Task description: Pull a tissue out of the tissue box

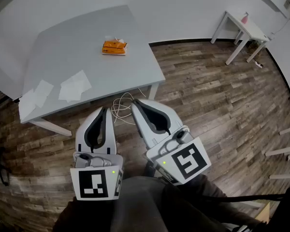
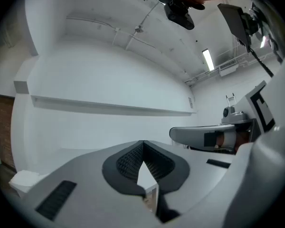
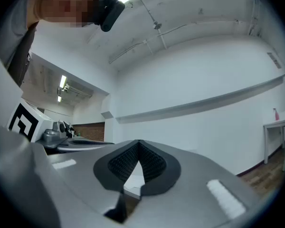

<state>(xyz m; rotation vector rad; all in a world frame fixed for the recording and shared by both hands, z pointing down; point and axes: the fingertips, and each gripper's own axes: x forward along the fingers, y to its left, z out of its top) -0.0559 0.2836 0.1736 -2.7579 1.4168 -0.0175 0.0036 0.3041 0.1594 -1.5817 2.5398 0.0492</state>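
1. Orange rectangular tissue box (image 1: 114, 47) lying flat on pale grey square bench (image 1: 87, 28), toward the far middle of the top, clear of every edge. Bit of white tissue showing along its far side.
2. Loose white tissue sheets (image 1: 75, 86) spread flat near the bench's near-left edge, well apart from the box; more at the left corner.
3. Print on the box too small to read. Black-and-white square markers (image 1: 95, 183) on the cube of each claw; patterns only.
4. Left claw (image 1: 105, 109) closed, tips meeting, nothing between the pads. Held over brown wood plank floor (image 1: 208, 91), just short of the bench's near edge.
5. Right claw (image 1: 134, 102) closed the same way and empty, just beside the left one, its tip near the white bench leg (image 1: 152, 90) at the near-right corner.
6. Both claws well apart from the tissue box.
7. White cable (image 1: 120, 111) looped on the floor between the two claw tips, below the bench edge.
8. Open floor to the right. Small white side table (image 1: 253, 32) against the far-right wall, pink bottle (image 1: 244, 18) on it.
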